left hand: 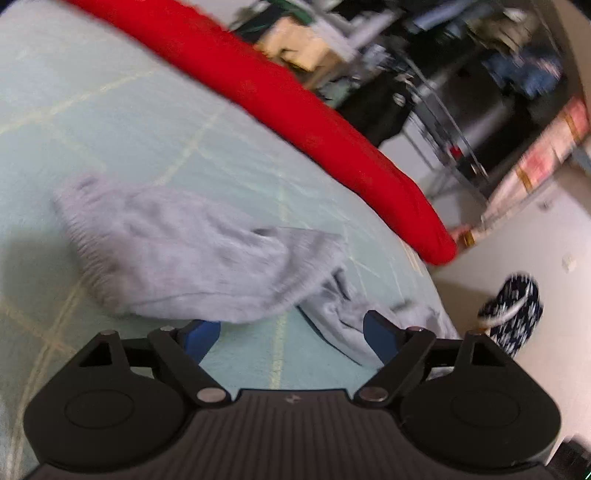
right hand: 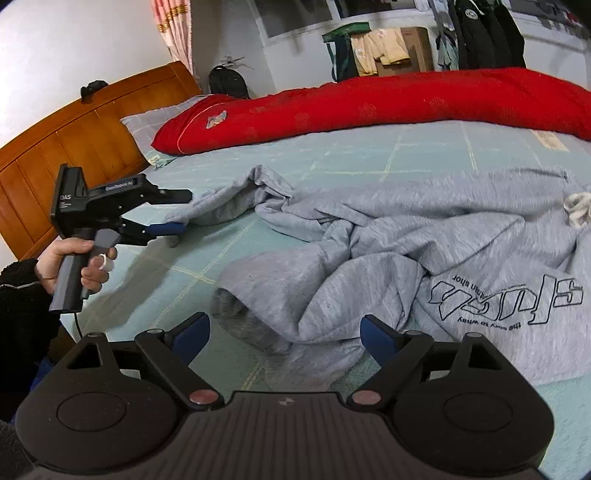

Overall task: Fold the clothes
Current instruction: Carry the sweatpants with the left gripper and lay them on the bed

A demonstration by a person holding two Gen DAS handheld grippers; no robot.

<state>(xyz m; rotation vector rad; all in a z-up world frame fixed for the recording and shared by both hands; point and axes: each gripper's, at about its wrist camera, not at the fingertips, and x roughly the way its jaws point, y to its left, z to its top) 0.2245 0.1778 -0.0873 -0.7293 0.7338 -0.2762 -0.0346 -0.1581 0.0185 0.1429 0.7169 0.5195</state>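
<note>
Lying crumpled on the bed (right hand: 424,155) — grey sweatshirt (right hand: 424,236); both grippers' jaws apart.

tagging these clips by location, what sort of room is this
Most likely a home bedroom. A grey sweatshirt lies crumpled on a bed with a pale green sheet, backed by a wooden headboard and a long red pillow. Clothes hang on a rack behind.

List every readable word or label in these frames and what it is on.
"DAS": left gripper, on its body; smaller lines under it and on its top are unreadable.
Outlined logo and small lines: grey sweatshirt, upside down and blurred, not reliably readable.
Left wrist view: none.
</note>
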